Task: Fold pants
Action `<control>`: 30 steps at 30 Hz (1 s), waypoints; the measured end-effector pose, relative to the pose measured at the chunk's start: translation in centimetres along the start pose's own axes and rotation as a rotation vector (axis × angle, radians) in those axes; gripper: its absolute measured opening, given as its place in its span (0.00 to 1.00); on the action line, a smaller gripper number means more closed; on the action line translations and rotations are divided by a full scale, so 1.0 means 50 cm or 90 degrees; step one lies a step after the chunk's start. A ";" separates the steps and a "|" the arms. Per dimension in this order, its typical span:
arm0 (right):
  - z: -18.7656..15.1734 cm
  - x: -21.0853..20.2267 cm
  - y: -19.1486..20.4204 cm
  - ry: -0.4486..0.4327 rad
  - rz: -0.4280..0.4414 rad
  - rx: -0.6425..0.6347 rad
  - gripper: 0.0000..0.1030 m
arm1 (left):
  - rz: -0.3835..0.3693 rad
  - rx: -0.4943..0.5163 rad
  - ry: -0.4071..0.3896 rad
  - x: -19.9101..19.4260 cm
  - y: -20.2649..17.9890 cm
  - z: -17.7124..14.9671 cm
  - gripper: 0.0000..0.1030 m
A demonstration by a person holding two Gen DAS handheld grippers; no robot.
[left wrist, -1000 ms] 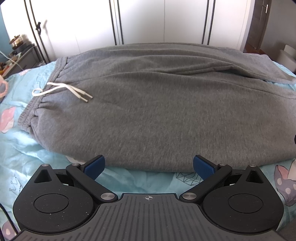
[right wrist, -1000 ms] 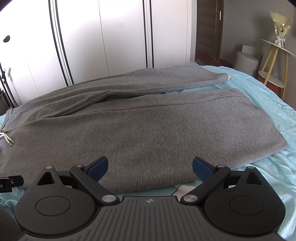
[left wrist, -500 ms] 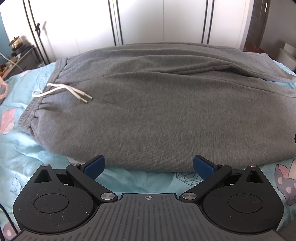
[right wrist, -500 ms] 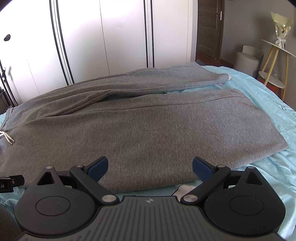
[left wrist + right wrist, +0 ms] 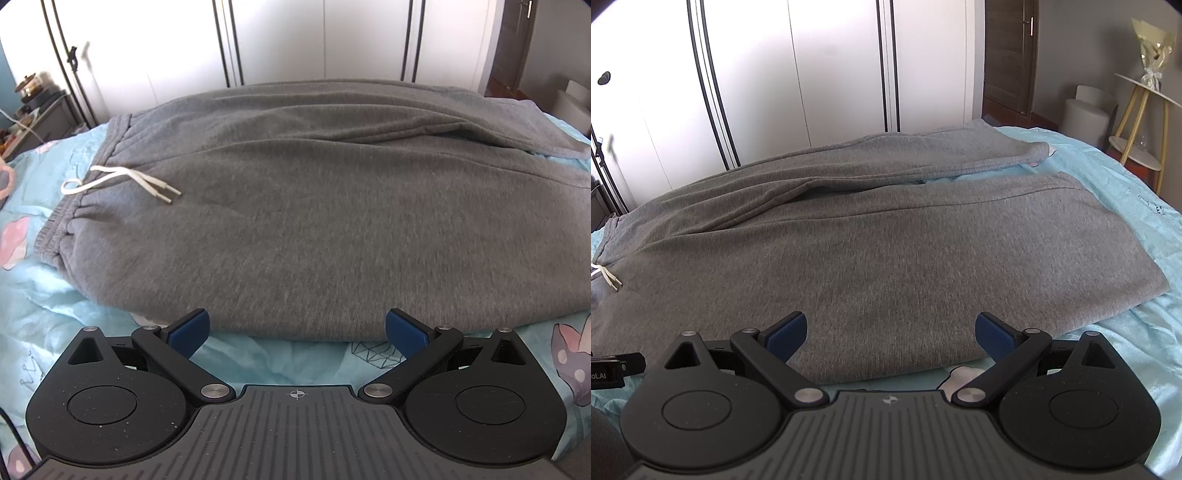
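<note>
Grey pants (image 5: 314, 206) are being shown spread flat across the bed (image 5: 44, 288), waistband at the left. The left gripper (image 5: 297, 328) and right gripper (image 5: 891, 330) are being held at the near edge, fingers spread wide, nothing gripped.

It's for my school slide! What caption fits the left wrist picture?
Open left gripper faces grey fleece sweatpants with a white drawstring, lying on a light blue bedsheet.

Grey pants (image 5: 314, 206) spread flat, legs apart.
</note>
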State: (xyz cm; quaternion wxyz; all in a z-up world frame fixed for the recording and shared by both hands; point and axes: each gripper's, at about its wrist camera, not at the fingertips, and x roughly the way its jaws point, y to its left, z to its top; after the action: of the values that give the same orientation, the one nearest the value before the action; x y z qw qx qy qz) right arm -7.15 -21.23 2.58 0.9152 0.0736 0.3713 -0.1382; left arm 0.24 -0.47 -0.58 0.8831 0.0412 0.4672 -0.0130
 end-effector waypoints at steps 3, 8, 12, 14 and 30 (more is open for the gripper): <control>0.000 -0.001 -0.002 -0.001 0.001 0.005 0.95 | 0.000 0.001 0.000 0.000 -0.001 0.001 1.00; 0.001 -0.012 -0.015 -0.024 0.015 0.025 0.95 | -0.001 -0.001 -0.002 0.000 0.000 0.001 1.00; 0.010 -0.022 -0.049 -0.060 0.065 0.075 0.95 | -0.004 -0.008 -0.003 0.002 0.007 0.003 1.00; 0.016 -0.008 -0.066 -0.039 0.085 0.099 0.95 | -0.005 -0.010 0.000 0.006 0.010 0.005 1.00; 0.235 0.206 -0.114 0.100 0.032 0.167 0.95 | 0.059 -0.127 -0.002 0.108 0.057 0.191 1.00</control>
State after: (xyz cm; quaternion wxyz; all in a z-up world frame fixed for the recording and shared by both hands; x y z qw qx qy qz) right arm 5.92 -31.47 3.54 0.8691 0.2125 0.4183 -0.1566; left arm 11.34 1.63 0.48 0.8831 -0.0255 0.4626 0.0742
